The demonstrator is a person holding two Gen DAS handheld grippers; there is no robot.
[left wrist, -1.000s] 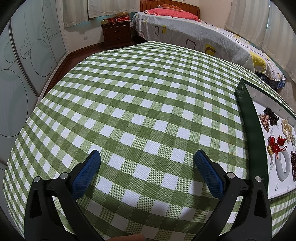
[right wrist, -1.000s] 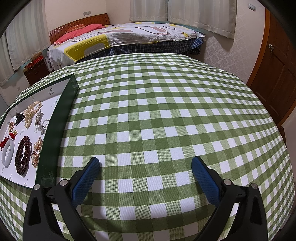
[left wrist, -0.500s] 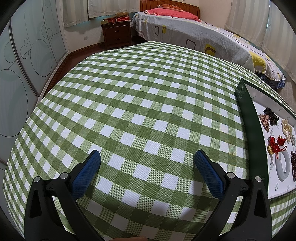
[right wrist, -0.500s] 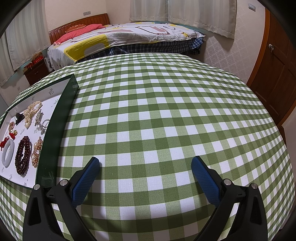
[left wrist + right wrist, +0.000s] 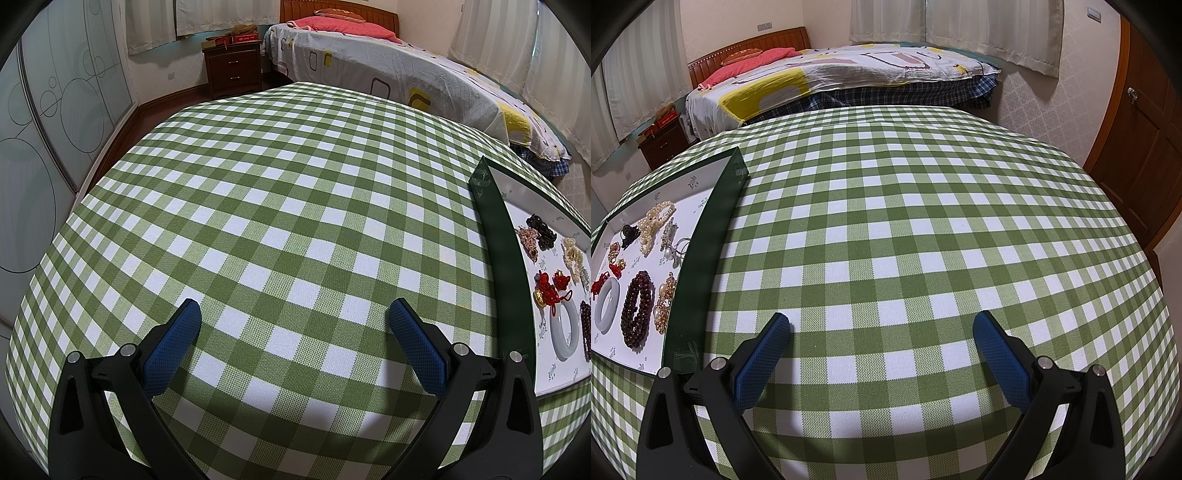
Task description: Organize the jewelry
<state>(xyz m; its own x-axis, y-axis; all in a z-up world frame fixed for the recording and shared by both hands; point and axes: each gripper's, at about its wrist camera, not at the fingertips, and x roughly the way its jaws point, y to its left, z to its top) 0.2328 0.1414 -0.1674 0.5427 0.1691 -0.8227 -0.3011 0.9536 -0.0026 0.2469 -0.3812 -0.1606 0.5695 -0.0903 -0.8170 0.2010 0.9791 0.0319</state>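
While both grippers hover low over a bench point(image 5: 280, 206) covered in green-and-white checked cloth, neither holds anything. The left gripper point(image 5: 295, 325) has its blue-padded fingers spread wide apart, and so does the right gripper point(image 5: 881, 332).

All the jewelry in view lies in a shallow dark-green tray point(image 5: 701, 258) with a white floor, which sits between the two grippers: at the right edge of the left view, at the left edge of the right view. Near the tray's front are a pale jade-like bangle point(image 5: 607, 304), a dark red bead bracelet point(image 5: 636, 308) just right of it, and a gold-and-pearl piece point(image 5: 663, 304) against the right wall. A red knotted cord charm point(image 5: 552, 290) touches the bangle. Further back lie a heap of cream pearl strands point(image 5: 655, 223), a black piece point(image 5: 629, 233), a small pinkish-gold cluster point(image 5: 529, 240) and some silvery pieces point(image 5: 674, 242). The pieces lie loosely spaced, some touching.

This scene could fit a tray already sorted or one awaiting sorting; nothing settles which. Any pick here would do best with the gripper lowered straight over a single piece, fingers straddling it clear of neighbours, since beads and strands could snag or drag others.

Beyond the bench stands a bed point(image 5: 849, 77).
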